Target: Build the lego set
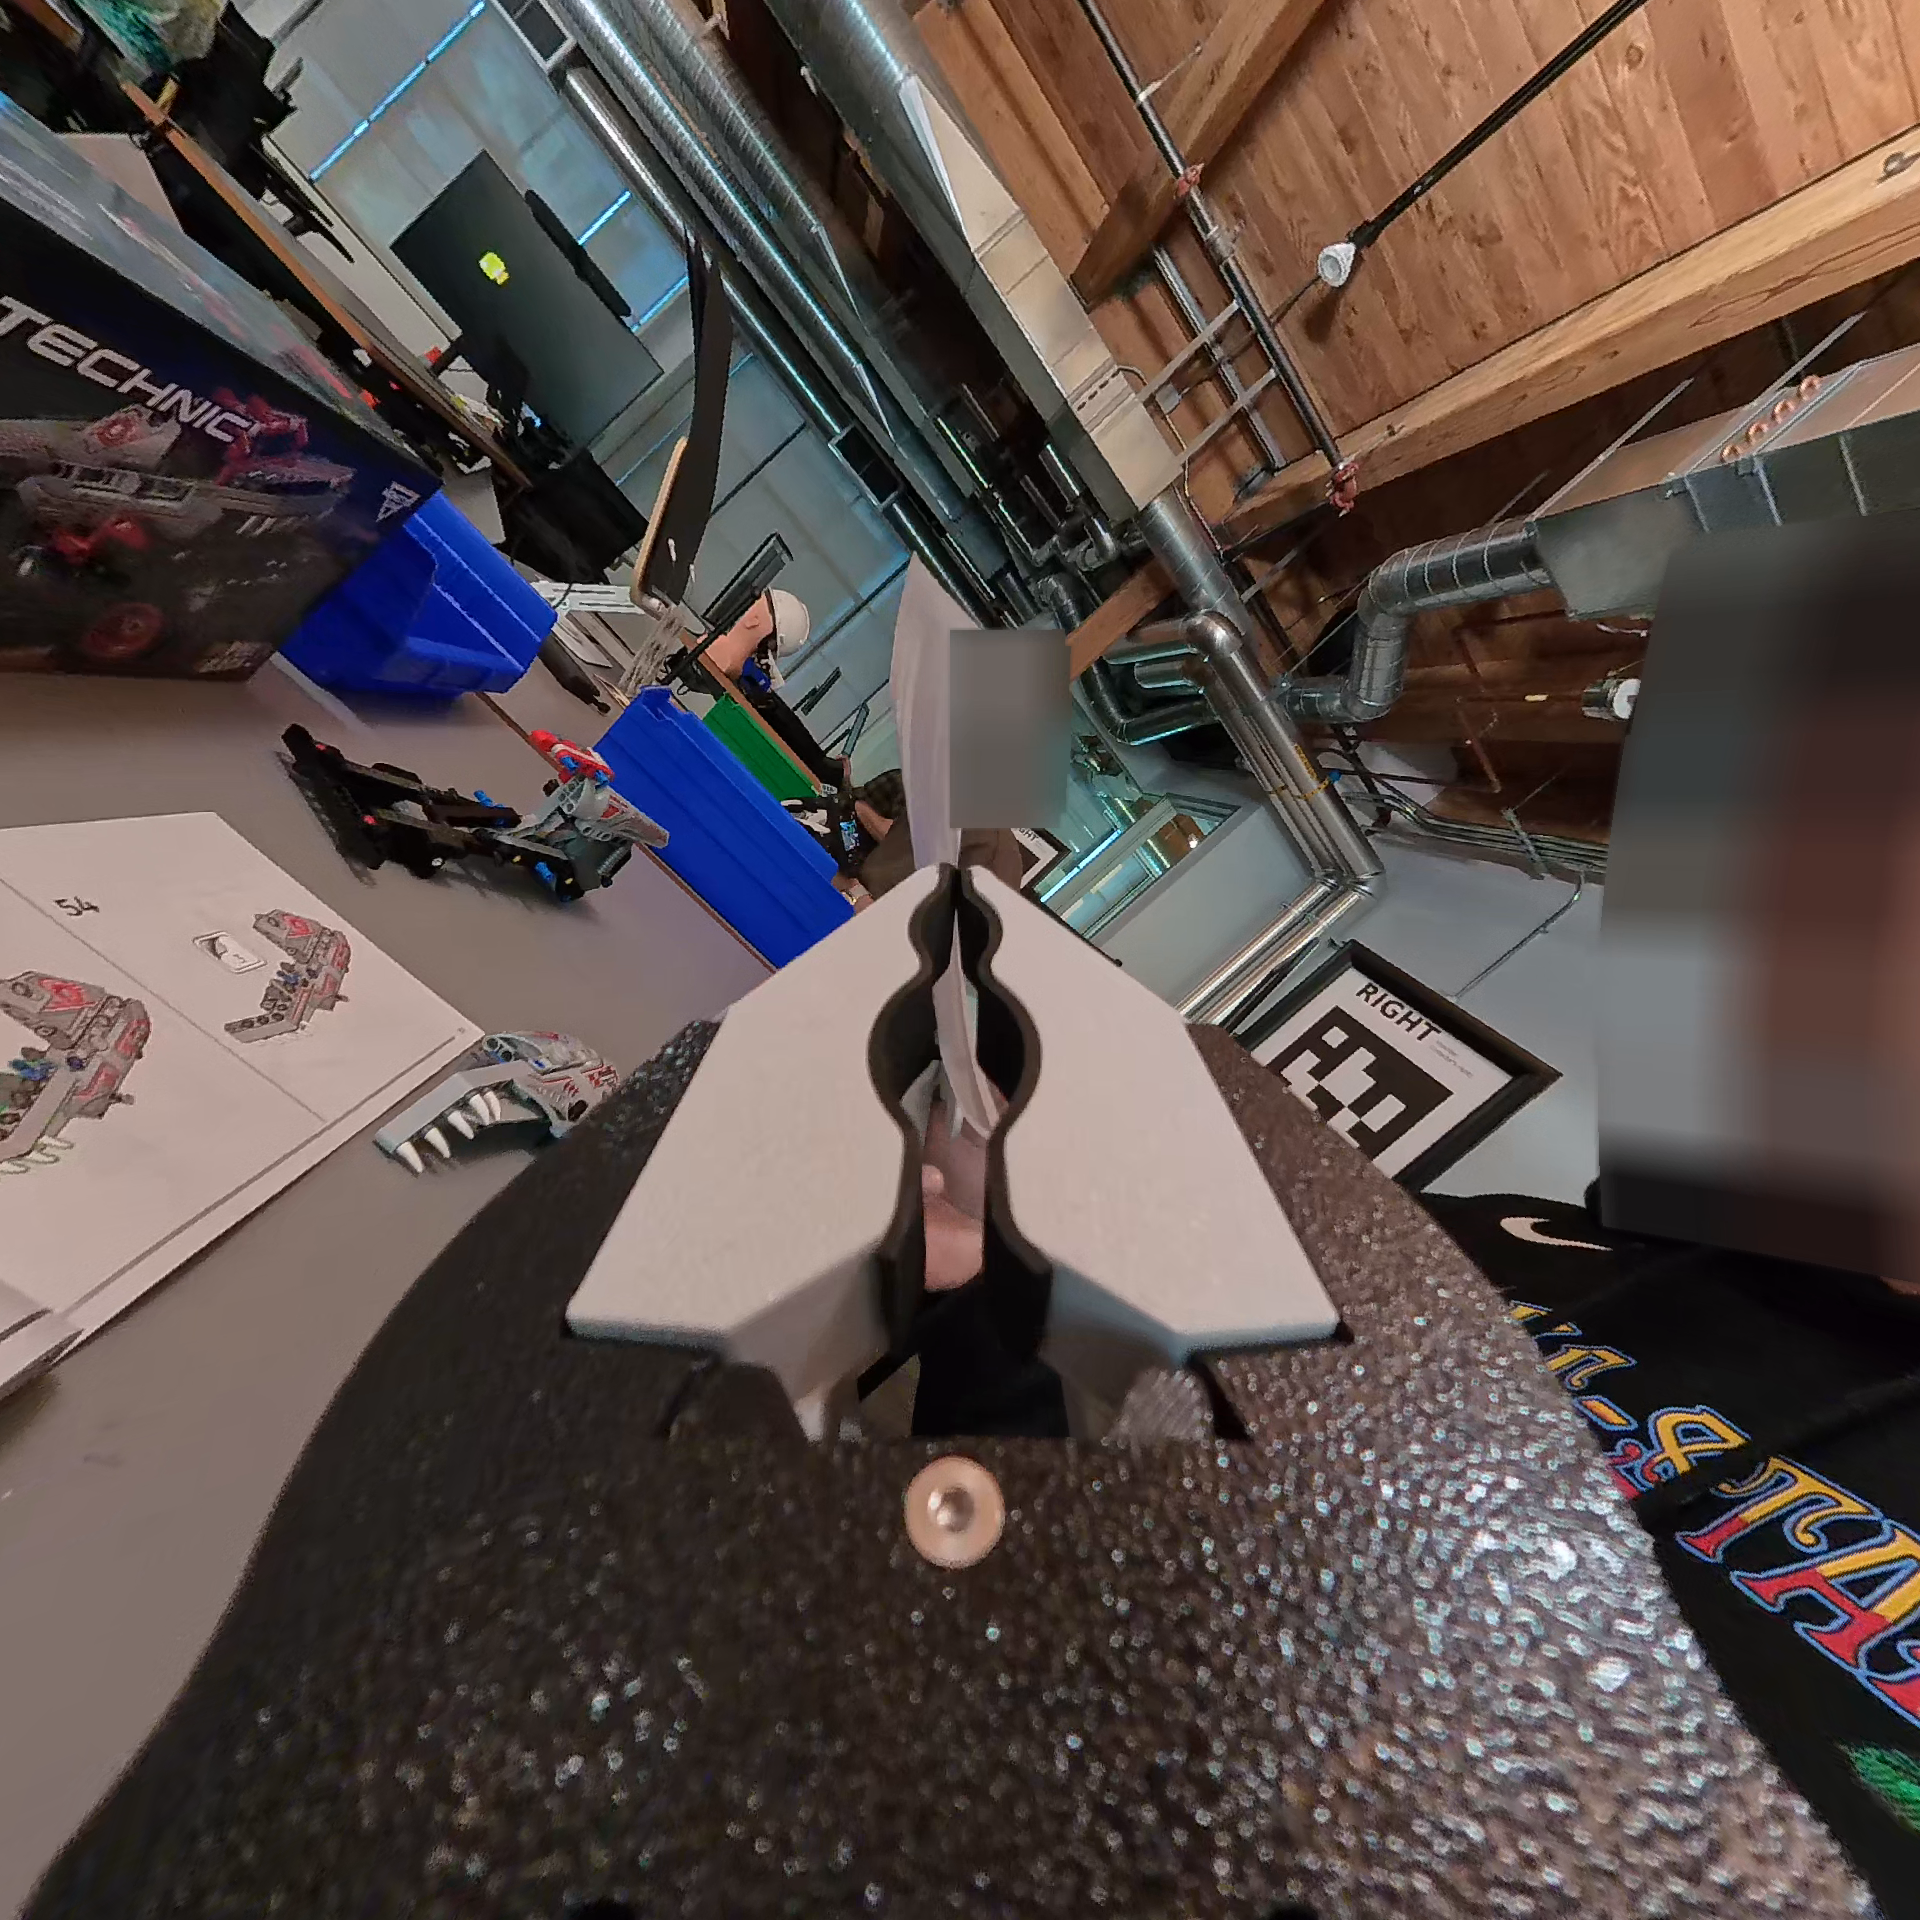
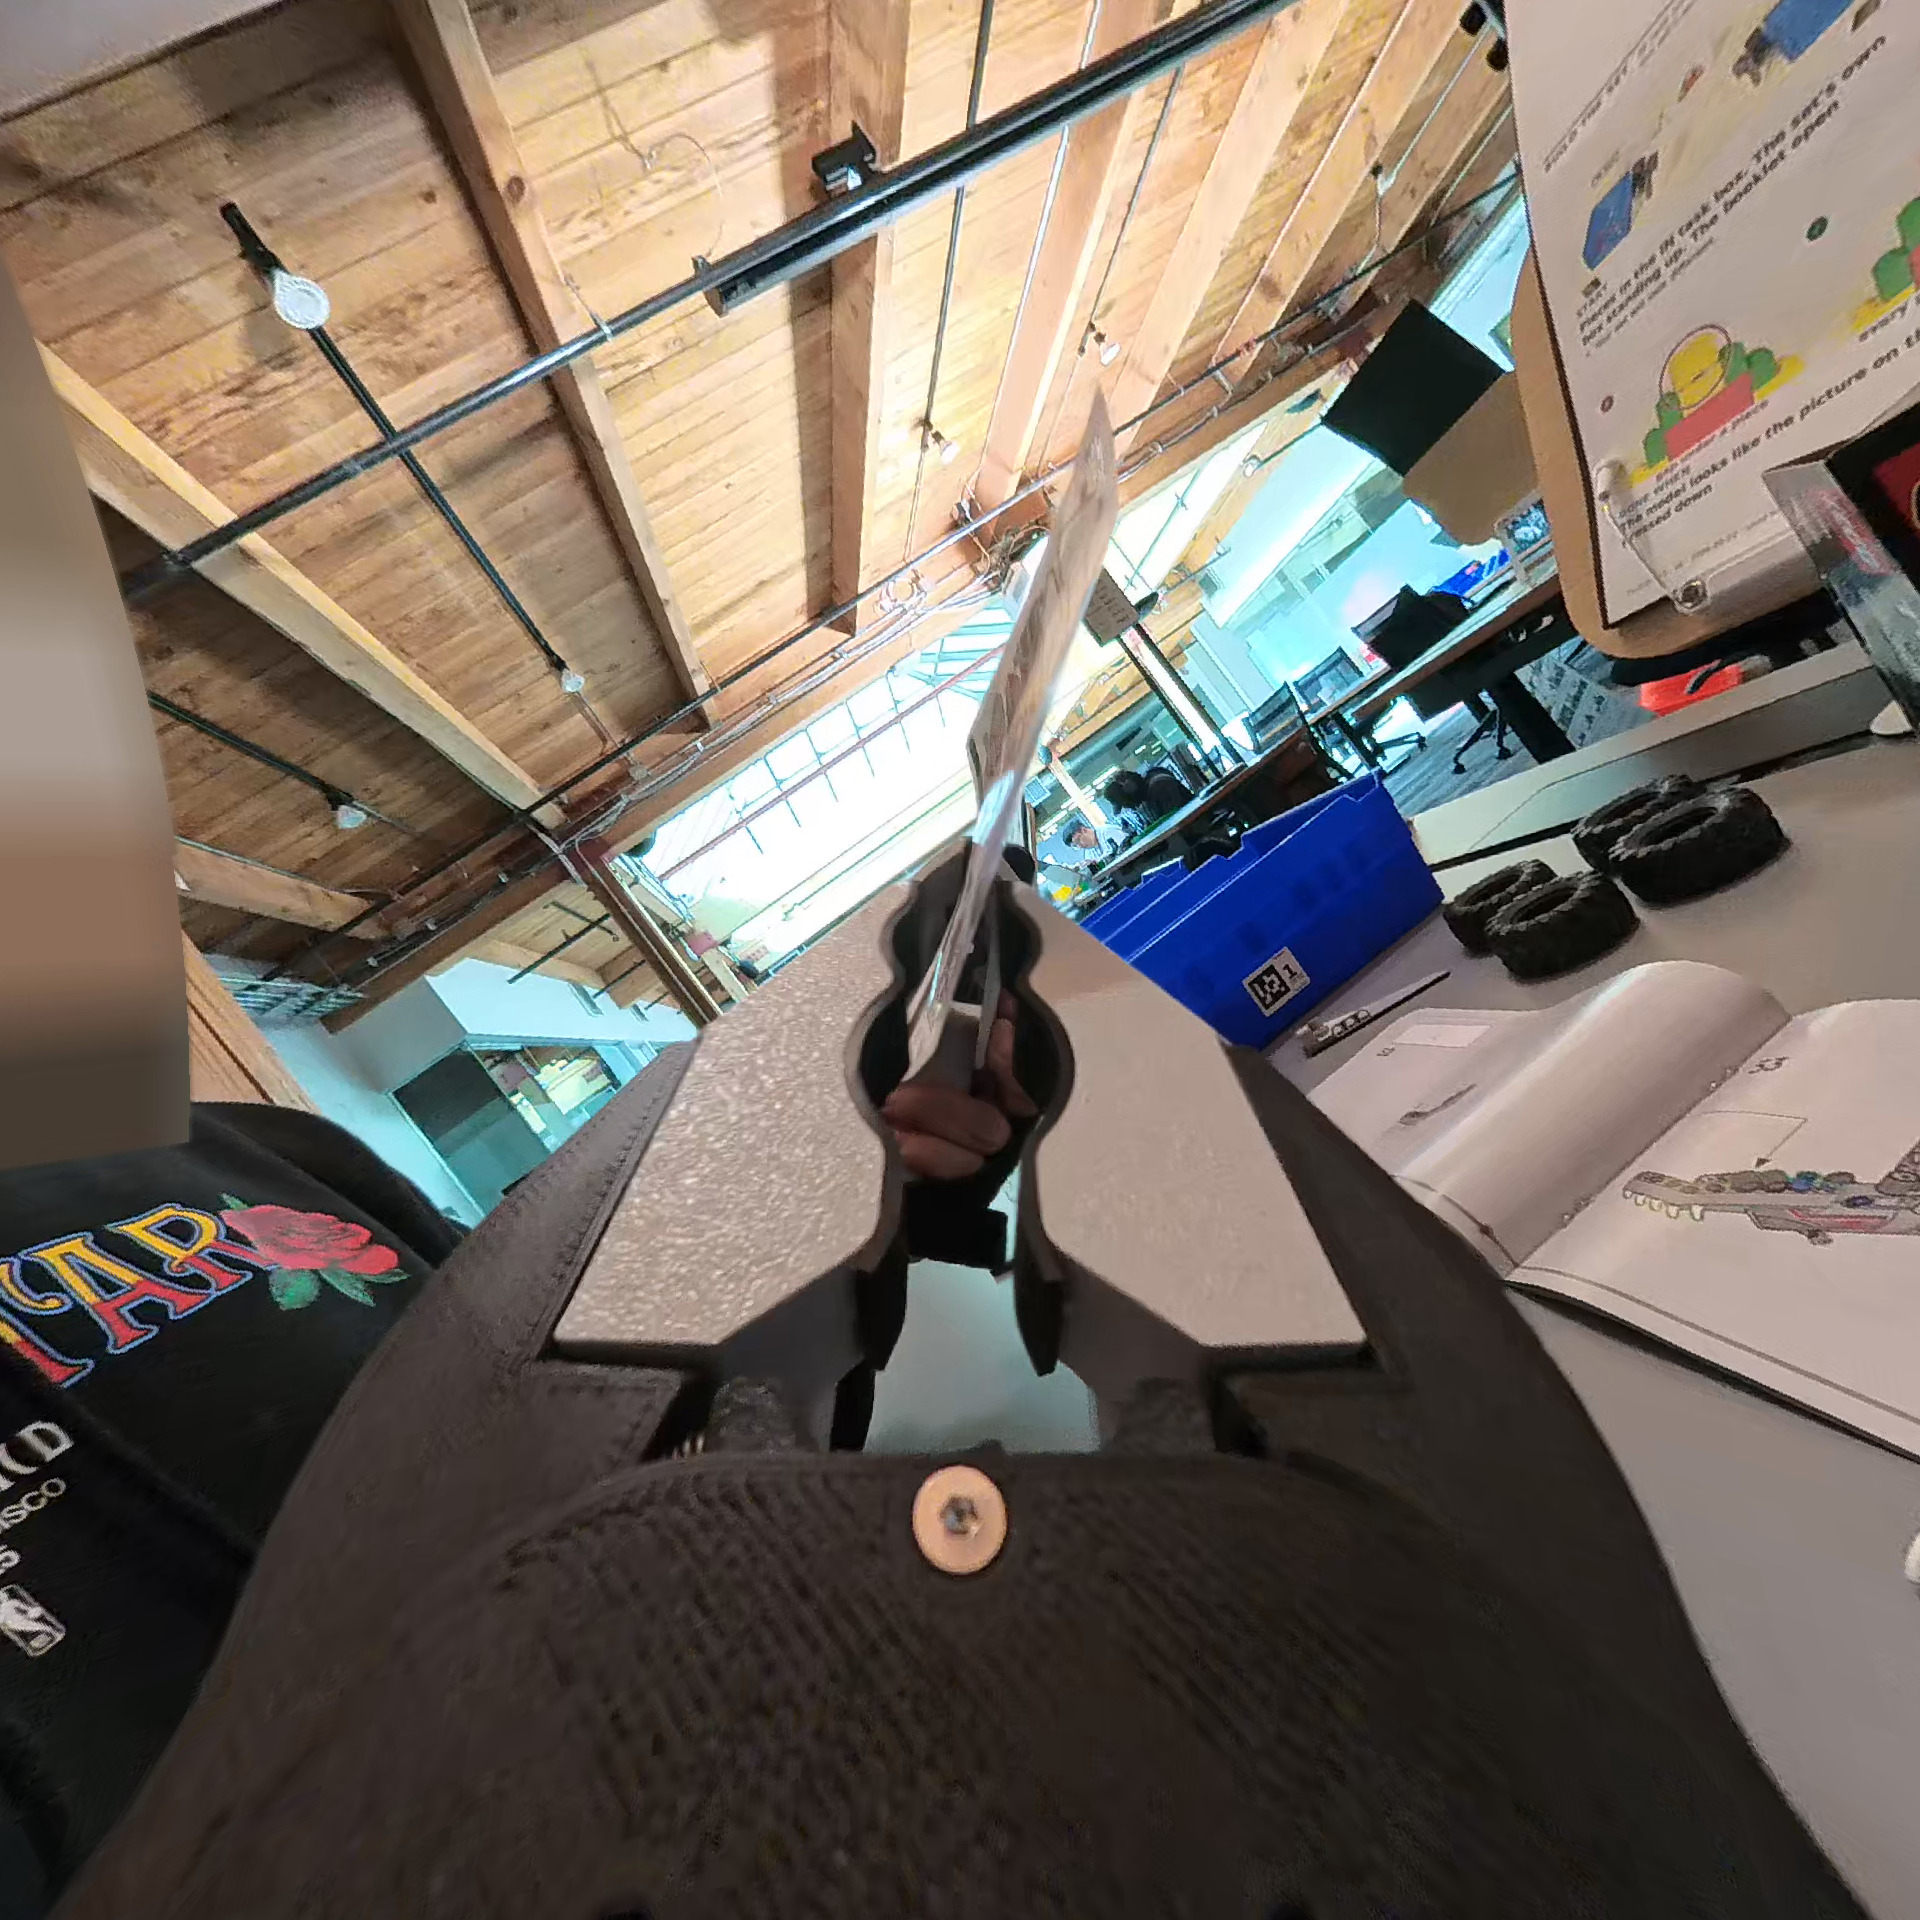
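On the grey table: black chassis section, part-built; toothed jaw piece loose beside the open instruction booklet; four tyres unmounted, so much assembly apparently remains. Above the table, left gripper and right gripper both pinch a thin printed sheet edge-on, likely stickers. Blue bins and set box crowd the far edge; near surface open.

Lettered surfaces, wording not transcribed
White brand lettering on the dark set box; step number on the instruction booklet; word on the framed marker card; coloured lettering on the black sweatshirt; blurred print on the gripped printed sheet.
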Demonstrator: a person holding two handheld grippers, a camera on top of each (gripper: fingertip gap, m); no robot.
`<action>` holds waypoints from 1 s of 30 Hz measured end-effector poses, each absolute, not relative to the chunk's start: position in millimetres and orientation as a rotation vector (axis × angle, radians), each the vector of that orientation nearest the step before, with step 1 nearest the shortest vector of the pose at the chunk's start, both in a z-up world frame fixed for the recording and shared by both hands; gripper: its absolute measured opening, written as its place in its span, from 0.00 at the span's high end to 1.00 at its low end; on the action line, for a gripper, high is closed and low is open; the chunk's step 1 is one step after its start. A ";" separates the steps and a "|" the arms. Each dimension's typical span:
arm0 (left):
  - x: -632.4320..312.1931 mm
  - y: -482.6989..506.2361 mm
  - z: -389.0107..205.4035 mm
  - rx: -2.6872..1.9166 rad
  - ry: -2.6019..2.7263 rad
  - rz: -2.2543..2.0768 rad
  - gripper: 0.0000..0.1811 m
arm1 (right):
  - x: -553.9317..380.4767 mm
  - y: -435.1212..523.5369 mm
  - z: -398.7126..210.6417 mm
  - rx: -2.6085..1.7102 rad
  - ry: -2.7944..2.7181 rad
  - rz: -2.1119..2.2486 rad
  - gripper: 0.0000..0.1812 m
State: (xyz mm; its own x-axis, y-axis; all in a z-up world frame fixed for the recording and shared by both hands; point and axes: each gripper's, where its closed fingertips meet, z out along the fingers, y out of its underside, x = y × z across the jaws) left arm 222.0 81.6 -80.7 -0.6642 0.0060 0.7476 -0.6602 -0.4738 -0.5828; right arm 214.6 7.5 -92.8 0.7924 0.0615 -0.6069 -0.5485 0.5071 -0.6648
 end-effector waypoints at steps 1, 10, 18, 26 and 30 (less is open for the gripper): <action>221.5 82.1 -81.5 0.971 -1.296 2.172 1.00 | 214.5 7.4 -92.6 -0.976 0.563 0.391 0.99; 223.0 88.5 -92.5 1.008 -1.393 2.196 1.00 | 212.1 13.2 -95.9 -0.945 0.599 0.434 1.00; 232.1 95.1 -94.0 1.081 -1.631 2.259 0.90 | 211.4 15.7 -104.7 -0.922 0.654 0.486 1.00; 228.4 85.2 -103.3 1.029 -1.795 2.114 1.00 | 188.1 18.7 -129.0 -1.155 0.628 0.410 0.89; 210.7 79.1 -124.4 0.936 -1.859 1.883 1.00 | 187.8 -7.3 -156.4 -1.426 0.657 0.157 0.70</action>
